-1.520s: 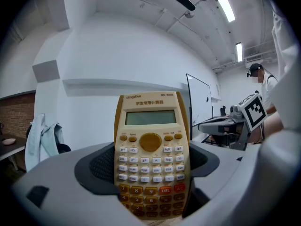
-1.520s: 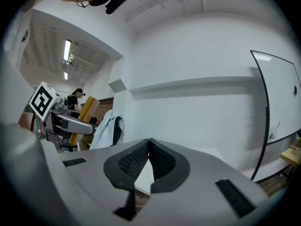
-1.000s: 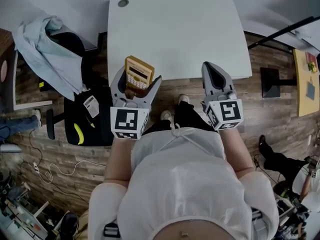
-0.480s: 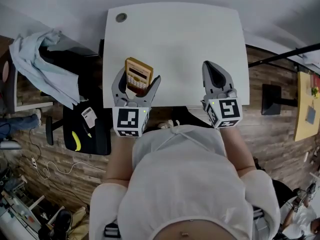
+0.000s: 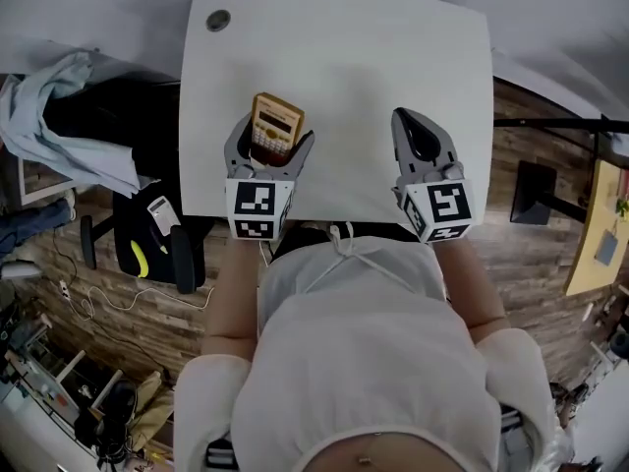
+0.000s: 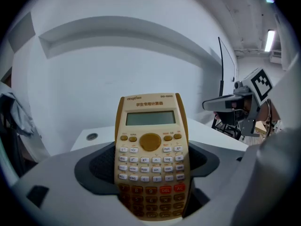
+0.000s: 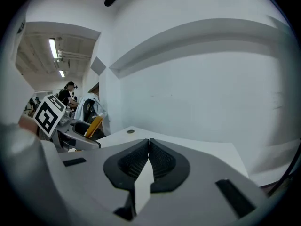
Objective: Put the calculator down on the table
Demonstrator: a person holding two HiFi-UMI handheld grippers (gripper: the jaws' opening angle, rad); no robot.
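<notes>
Left gripper (image 5: pixel 269 147) clamped on the lower end of the yellow calculator (image 5: pixel 276 122), held keys-up above the white table (image 5: pixel 364 77) near its front edge, apparently clear of the surface; right gripper (image 5: pixel 411 126) empty, jaws pressed together

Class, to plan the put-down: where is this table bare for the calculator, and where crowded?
The table is bare across its middle and far side, from the grommet hole at the far-left corner to the right edge. Only the near edge is busy: the left gripper holding the calculator, and the shut right gripper.
</notes>
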